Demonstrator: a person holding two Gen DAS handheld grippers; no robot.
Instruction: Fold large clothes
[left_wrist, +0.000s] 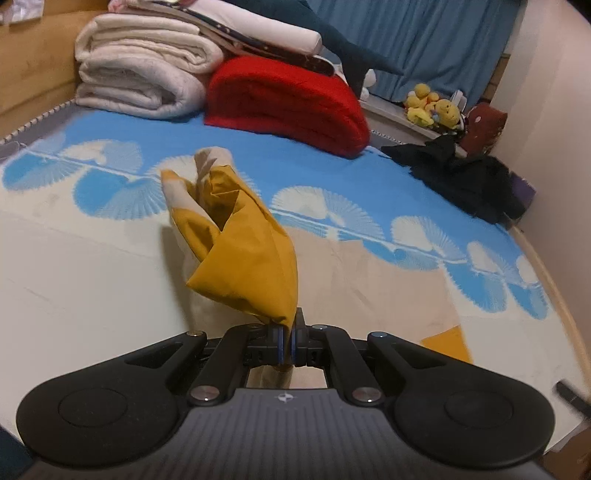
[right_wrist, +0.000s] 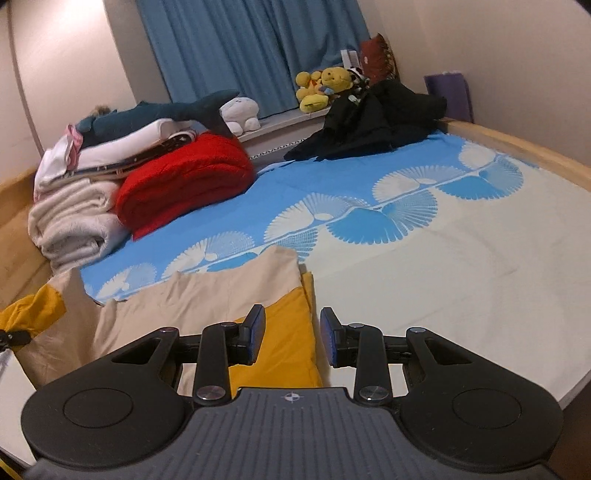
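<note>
A yellow-and-cream garment (right_wrist: 236, 314) lies spread on the near part of the bed (right_wrist: 443, 266), one corner lifted clear by the left gripper (left_wrist: 287, 338), clamped tight on the cloth, likely to carry it across for a fold. The right gripper (right_wrist: 292, 338) hovers part-open and empty above the garment's yellow panel. Beyond: one red blanket (right_wrist: 184, 177), one black clothing heap (right_wrist: 373, 122).

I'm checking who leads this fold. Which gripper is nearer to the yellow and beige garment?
Left. The left gripper is shut on a bunched part of the yellow and beige garment and holds it above the bed. The right gripper is open and empty, above the part lying flat.
</note>
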